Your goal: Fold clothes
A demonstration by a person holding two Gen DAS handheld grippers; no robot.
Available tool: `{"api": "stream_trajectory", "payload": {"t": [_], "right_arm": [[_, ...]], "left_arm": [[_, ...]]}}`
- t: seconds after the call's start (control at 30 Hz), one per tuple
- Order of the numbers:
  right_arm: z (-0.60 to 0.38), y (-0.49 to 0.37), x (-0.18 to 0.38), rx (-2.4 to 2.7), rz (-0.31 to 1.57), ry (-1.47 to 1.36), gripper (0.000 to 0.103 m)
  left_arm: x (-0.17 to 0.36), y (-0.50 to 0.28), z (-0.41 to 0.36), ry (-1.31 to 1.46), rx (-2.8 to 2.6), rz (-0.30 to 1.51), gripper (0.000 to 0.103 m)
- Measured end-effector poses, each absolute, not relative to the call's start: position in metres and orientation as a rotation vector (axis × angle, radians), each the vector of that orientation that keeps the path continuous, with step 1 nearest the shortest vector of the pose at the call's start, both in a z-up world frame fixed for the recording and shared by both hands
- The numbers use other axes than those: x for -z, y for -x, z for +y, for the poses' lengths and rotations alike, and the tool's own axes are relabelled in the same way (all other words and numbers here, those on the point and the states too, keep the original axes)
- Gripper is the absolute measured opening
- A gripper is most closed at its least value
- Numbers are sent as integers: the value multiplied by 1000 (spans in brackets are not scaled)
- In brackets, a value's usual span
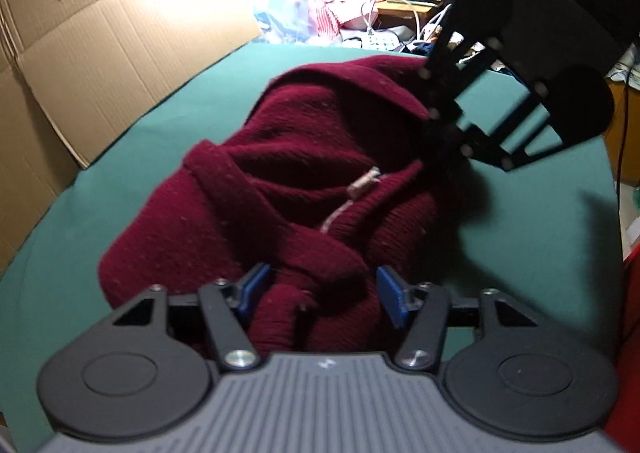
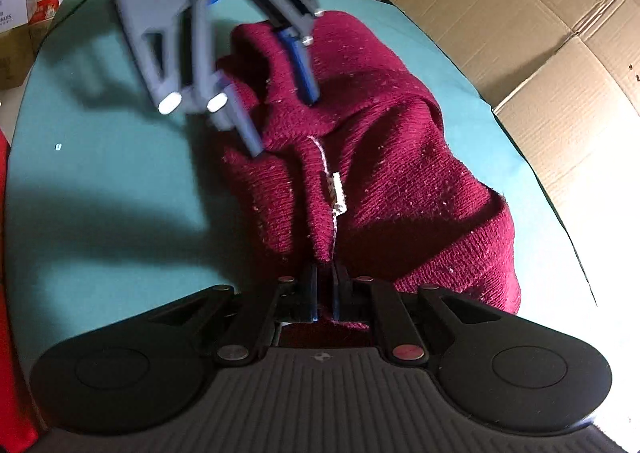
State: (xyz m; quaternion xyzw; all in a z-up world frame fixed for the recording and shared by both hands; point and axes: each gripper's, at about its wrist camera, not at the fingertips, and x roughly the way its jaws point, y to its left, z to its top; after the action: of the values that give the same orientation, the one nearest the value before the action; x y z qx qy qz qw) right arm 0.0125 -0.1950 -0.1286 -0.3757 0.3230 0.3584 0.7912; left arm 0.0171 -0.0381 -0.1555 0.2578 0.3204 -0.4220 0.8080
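1. The maroon knit sweater (image 2: 384, 157) lies bunched in a heap on the green-covered counter (image 2: 120, 173), directly ahead of both grippers, with its neck label and pale seam tape showing in the middle fold.

2. The right hand-held gripper (image 2: 325, 285) is clenched on a narrow ridge of the sweater just at its tips. The bite looks thin, so a firm pull could let the knit slide out and drop the fold.

3. The left hand-held gripper (image 1: 318, 295) stands released, its blue pads (image 1: 390, 295) apart on either side of a rolled lump of fabric. The pads do not appear to press it, so I judge nothing is held there yet.

4. If the left jaws close where they are, they may catch several layers at once instead of one edge. The sweater would then lift as a clump instead of opening flat.

5. The two grippers sit at opposite ends of the heap. Pulling apart while only the right one holds would drag the whole garment across the counter toward it.

6. The loose knit stretches easily, so tension from a single pinch may distort the neckline.

7. Cardboard sheets (image 2: 540, 33) stand beyond the counter's far edge, and a wide swing could knock them
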Motion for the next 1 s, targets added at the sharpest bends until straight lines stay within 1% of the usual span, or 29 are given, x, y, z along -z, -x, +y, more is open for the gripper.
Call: {"api": "stream_trajectory", "payload": {"t": [0.03,0.13,0.2,0.27,0.3,0.4,0.43,0.47,0.57,0.6,0.63,0.7,0.77,0.83,0.87,0.93,1.0], "right_arm": [[-195,-14,125,-766,693,793,9],[-196,-17,112,-751,688,735,17],[-208,-21,89,-729,670,580,19],[-223,-26,67,-688,642,408,31],[-231,-31,60,-636,625,328,32],[-244,-61,57,-435,614,139,32],[-245,-69,63,-394,644,107,29],[-243,-75,70,-362,676,82,24],[-225,-71,96,-359,787,67,21],[-219,-70,104,-357,824,62,23],[-214,-68,112,-354,849,60,28],[-214,-63,121,-335,824,71,31],[-209,-59,127,-323,797,114,36],[-207,-62,130,-320,781,146,37],[-210,-66,131,-318,776,154,37],[-221,-75,130,-316,773,149,37],[-228,-68,129,-305,766,132,38]], "left_arm": [[156,-19,-38,-530,901,690,68],[157,-19,-41,-509,889,694,69],[156,-15,-42,-507,881,684,70],[155,-11,-41,-487,867,677,70],[154,-10,-40,-465,860,678,71],[156,-10,-43,-424,835,675,74],[156,-10,-44,-421,830,673,75],[156,-9,-44,-417,826,671,75],[156,-8,-42,-400,826,675,75],[155,-8,-40,-395,828,678,75],[155,-8,-38,-390,831,680,75],[154,-9,-39,-392,836,686,75],[146,-10,-40,-397,852,692,71],[126,-12,-33,-368,867,651,67],[115,-13,-29,-352,872,626,67],[93,-15,-21,-320,883,578,72],[81,-26,-15,-298,845,534,72]]}}
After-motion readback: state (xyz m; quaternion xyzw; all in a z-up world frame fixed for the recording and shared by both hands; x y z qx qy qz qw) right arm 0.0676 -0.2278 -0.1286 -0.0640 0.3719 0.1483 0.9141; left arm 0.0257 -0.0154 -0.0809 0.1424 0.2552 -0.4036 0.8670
